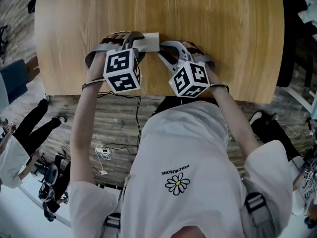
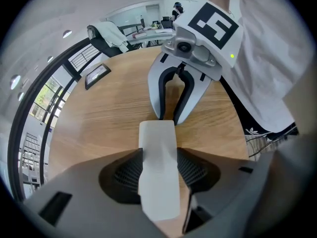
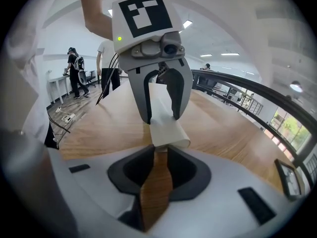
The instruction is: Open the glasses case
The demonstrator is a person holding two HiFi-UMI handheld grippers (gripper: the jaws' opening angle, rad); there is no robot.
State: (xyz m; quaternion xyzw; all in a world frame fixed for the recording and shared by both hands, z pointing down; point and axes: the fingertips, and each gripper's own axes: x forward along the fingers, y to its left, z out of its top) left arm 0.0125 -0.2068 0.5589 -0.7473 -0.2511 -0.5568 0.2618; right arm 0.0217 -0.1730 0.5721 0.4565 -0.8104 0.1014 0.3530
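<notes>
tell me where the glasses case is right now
In the head view the glasses case lies on the wooden table, near the edge by the person, between the jaws of the left gripper, with the right gripper at its other end.

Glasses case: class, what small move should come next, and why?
Probably close the right tool on the end lip of the glasses case and ease it up. The left tool clamps the case's body, and the right tool's tips sit at its closed end.

Glasses case (image 1: 147, 42) on wooden table (image 1: 228, 19), between left tool (image 1: 130, 39), right tool (image 1: 167, 51)
</notes>
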